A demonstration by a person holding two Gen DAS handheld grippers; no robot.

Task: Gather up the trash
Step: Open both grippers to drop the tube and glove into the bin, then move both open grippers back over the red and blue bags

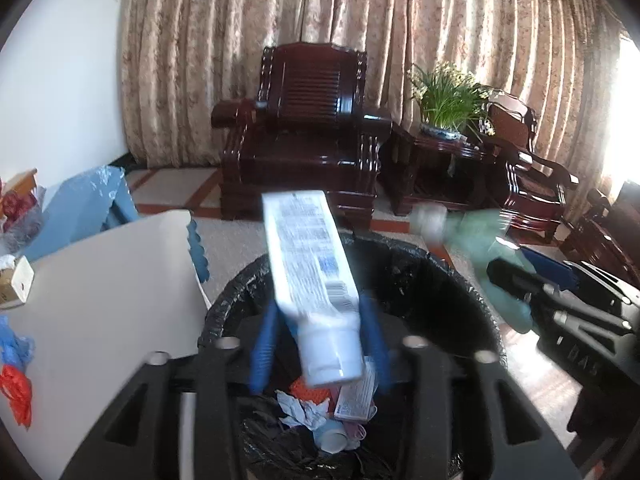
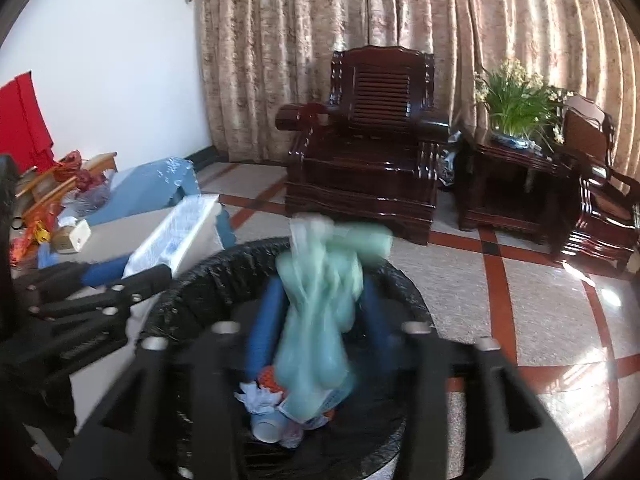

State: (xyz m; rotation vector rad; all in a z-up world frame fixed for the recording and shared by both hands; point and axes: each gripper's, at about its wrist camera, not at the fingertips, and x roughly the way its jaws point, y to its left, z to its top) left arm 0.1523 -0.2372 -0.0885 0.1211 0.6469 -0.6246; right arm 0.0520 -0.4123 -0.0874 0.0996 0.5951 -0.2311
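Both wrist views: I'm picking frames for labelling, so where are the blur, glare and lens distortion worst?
Left wrist view: the white tube is smeared only slightly and its print stays unreadable, the green bag is heavily blurred, and the window at the right edge is blown out. Right wrist view: the green bag is blurred, glare lies on the floor tiles. Both show curtains bowed by the fisheye.

The bin liner (image 1: pixel 400 268) is crinkled, glossy black plastic, and the tube (image 1: pixel 316 288) is smooth white plastic with a printed face. The bag (image 2: pixel 320 300) is thin, translucent green plastic; the armchair (image 2: pixel 368 148) is dark, polished wood before a heavy patterned cloth curtain (image 2: pixel 360 12).
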